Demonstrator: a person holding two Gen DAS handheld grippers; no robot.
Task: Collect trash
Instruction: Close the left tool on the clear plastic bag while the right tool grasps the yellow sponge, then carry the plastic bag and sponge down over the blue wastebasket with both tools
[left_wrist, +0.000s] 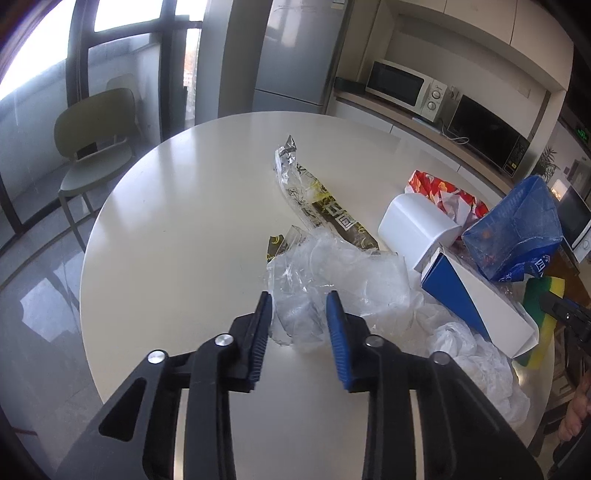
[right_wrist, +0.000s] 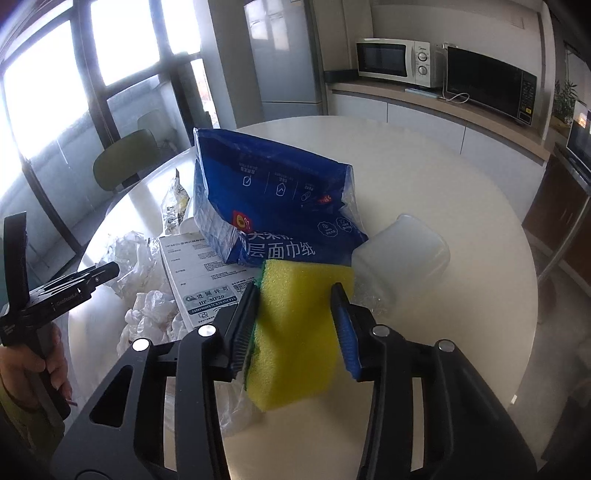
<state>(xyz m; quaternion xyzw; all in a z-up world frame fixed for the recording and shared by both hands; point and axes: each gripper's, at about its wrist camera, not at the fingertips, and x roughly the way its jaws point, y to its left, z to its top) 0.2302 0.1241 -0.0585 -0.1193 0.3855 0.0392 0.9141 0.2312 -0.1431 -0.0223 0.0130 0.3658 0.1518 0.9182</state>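
yellow sponge (right_wrist: 295, 328) sits between the right gripper's (right_wrist: 293, 295) jaws: the left pad presses its green edge and the right pad lies against its other side, so the jaws are partly closed and have hold of it. it shows again at the right edge of the left view, past the box.

the left gripper (left_wrist: 299, 304) has its jaws apart around the near end of a crumpled clear bag (left_wrist: 332, 280); the plastic lies in the gap, but whether the pads pinch it i cannot tell.

the rest of the trash is heaped on the right half of the round white table (left_wrist: 184, 206). a long printed wrapper (left_wrist: 317, 199) lies just beyond the clear bag, running toward the far side. right of it a white tub (left_wrist: 413, 225) is tipped on its side, touching a red wrapper (left_wrist: 439, 188) behind it. a blue tissue pack (right_wrist: 273, 199) (torn open, standing up) rests on a white and blue box (left_wrist: 476, 299), and crumpled white tissue (left_wrist: 480, 362) lies near the box's near end. a clear lidded container (right_wrist: 402, 251) sits just right of the sponge in the right view.

far behind stand a green chair (left_wrist: 96, 136), a fridge (left_wrist: 295, 55) and a white microwave (left_wrist: 406, 88).
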